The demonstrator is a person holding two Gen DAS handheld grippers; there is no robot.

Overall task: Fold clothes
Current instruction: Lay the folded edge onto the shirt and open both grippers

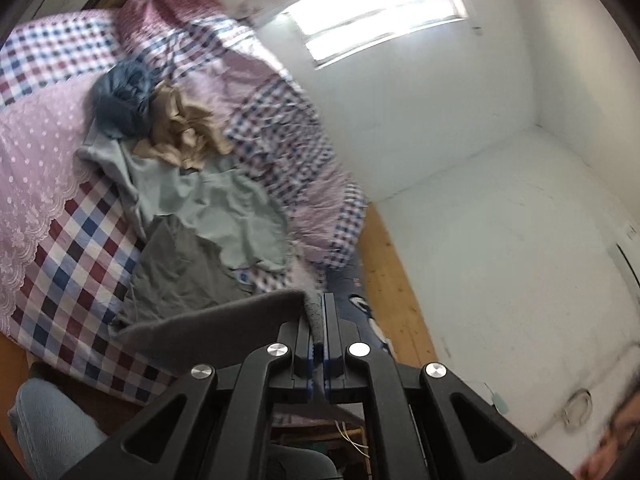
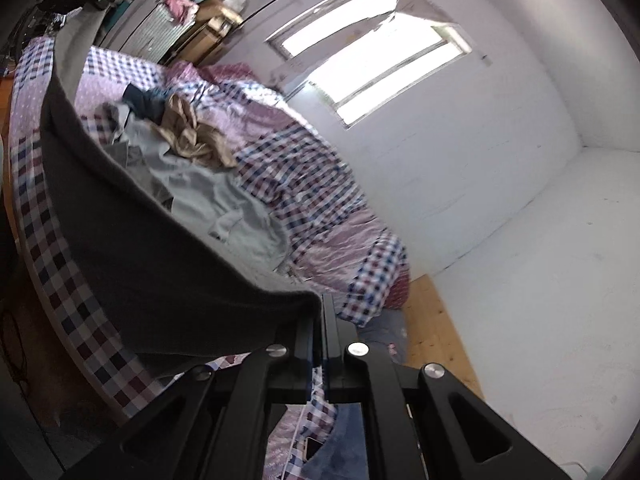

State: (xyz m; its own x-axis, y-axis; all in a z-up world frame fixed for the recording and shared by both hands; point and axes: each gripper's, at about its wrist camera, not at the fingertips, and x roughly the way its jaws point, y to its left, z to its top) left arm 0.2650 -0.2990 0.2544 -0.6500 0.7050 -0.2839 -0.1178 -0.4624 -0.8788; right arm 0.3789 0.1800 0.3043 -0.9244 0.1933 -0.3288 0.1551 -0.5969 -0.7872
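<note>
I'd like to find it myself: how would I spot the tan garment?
Look at the bed with the checked cover. In the clothes pile mid-bed, the tan garment lies crumpled beside a dark blue one, above a pale green one; it alone is tan.

No legible text, label, brand, number or sign appears in either wrist view. A small dark mark on the white wall [image 1: 631, 233], near the right edge of the left wrist view, may be a label; it is too small and blurred to read. The checked bedcover [image 1: 72, 248] and the garments carry patterns only, no lettering.
</note>
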